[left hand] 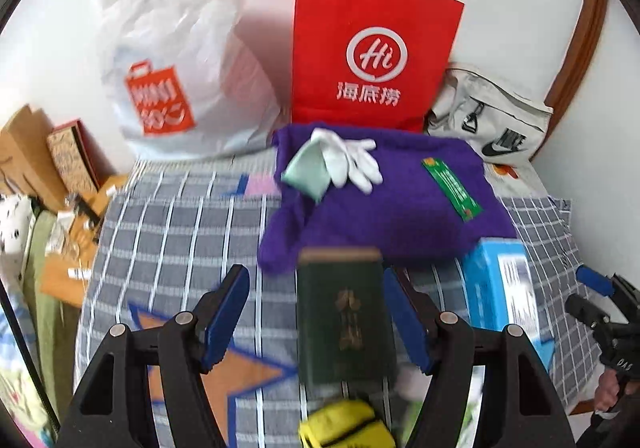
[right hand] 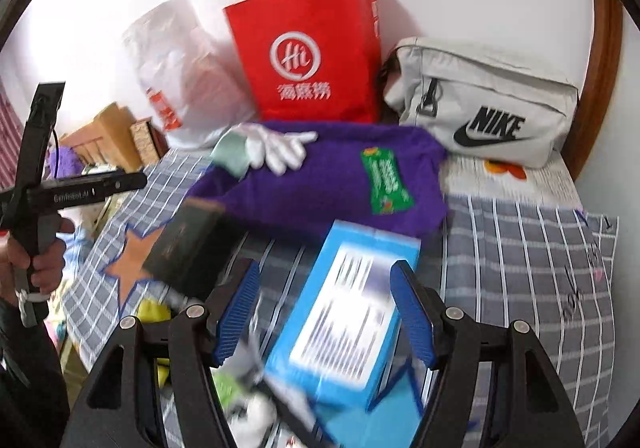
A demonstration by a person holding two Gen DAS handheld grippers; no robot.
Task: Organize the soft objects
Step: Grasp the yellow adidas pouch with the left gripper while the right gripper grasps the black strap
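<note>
A purple knit garment (left hand: 384,196) (right hand: 332,176) lies on the checked bedspread (left hand: 172,232), with a white glove (left hand: 348,160) (right hand: 280,148), a pale green cloth (left hand: 306,170) and a green packet (left hand: 452,188) (right hand: 386,180) on it. My left gripper (left hand: 316,312) is open, its fingers on either side of a dark green box (left hand: 344,316) without touching it. My right gripper (right hand: 326,312) is open over a blue box (right hand: 344,312). A yellow soft item (left hand: 344,426) lies near the bottom of the left wrist view.
A red paper bag (left hand: 372,48) (right hand: 312,52), a white plastic bag (left hand: 172,60) and a grey Nike pouch (right hand: 480,104) stand against the white wall. Cardboard boxes (left hand: 48,164) and clutter sit off the bed's left edge. A wooden frame (right hand: 604,60) curves at right.
</note>
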